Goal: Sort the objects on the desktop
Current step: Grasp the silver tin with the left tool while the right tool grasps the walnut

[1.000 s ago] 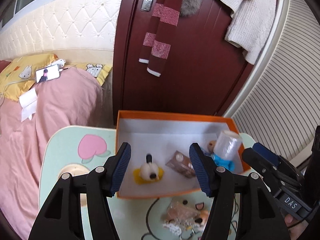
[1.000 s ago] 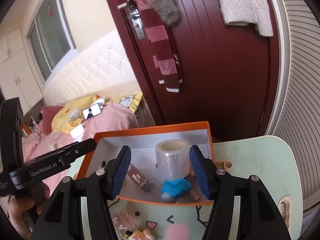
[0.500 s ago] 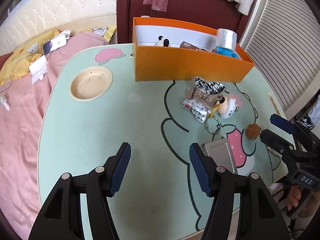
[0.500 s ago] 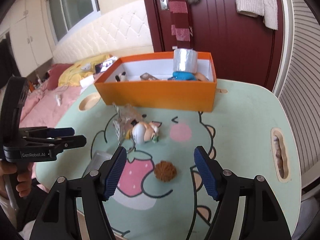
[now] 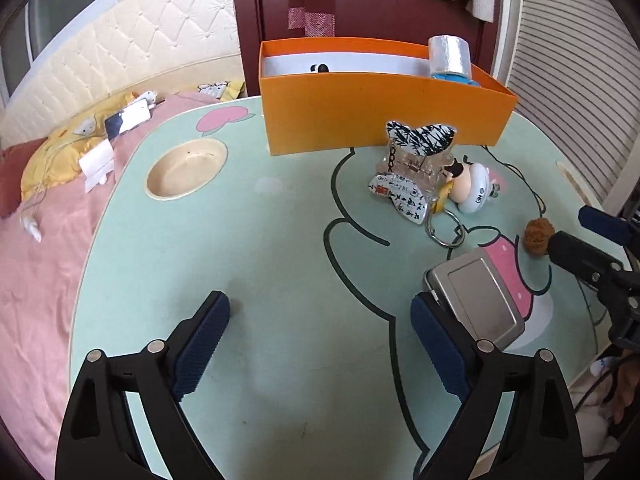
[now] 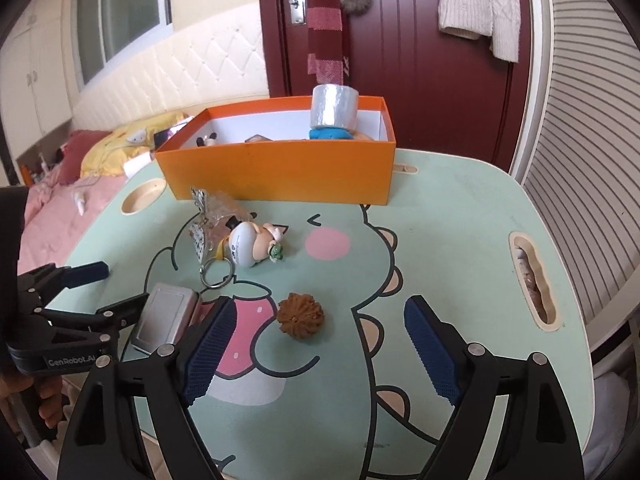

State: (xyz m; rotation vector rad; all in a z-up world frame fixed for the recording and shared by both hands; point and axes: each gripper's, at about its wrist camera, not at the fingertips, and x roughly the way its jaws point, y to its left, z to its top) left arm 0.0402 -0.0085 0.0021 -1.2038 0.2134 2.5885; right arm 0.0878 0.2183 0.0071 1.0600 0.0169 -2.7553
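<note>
— Inside the orange box? Mostly hidden behind its wall: film roll poking above, little else clear.
— Brown ball? On the table, before the right gripper, jaws just widened, empty. Left gripper likewise, beside the metal tin.

Left gripper: two matte black, angular plastic arms with triangular cut-outs; round silver screws at each joint; dark blue ribbed pads line the inner fingertips; right gripper: the same black frame, silver screws and blue textured pads; in the right wrist view the left gripper's black side bears pale lettering reading "GenRobot.AI"; a dark sleeve edges that view
</note>
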